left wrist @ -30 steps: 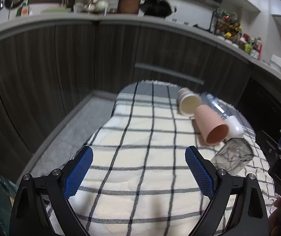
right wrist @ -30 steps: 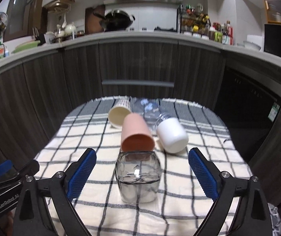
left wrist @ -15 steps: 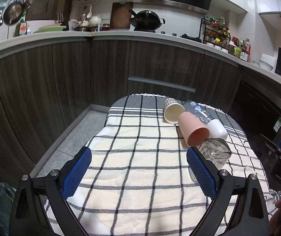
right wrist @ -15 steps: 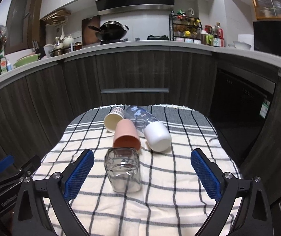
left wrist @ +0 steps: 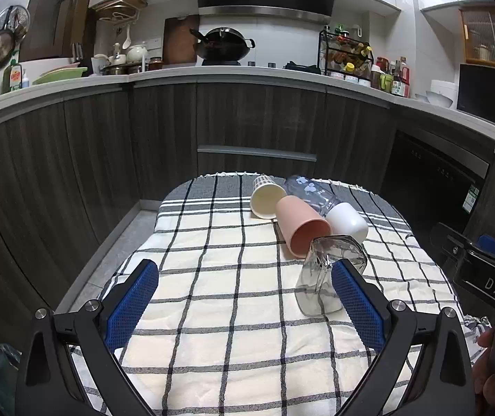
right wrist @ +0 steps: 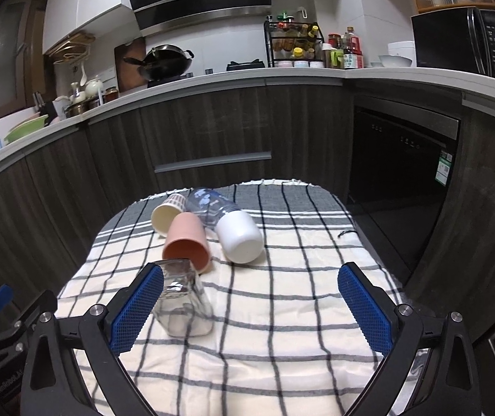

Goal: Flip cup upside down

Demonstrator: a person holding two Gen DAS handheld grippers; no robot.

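While both stand open, glass cup [right wrist: 182, 303] beside right hand-held gripper's [right wrist: 251, 300] left finger.

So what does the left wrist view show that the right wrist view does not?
Only the left wrist view shows the hanging pan on the wall and the holder's hand at the lower right. Only the right wrist view shows the whole microwave and the dishwasher's green label. Both show the glass cup, pink cup, paper cup, bottle, checked cloth and wok; both pairs of fingers are open.
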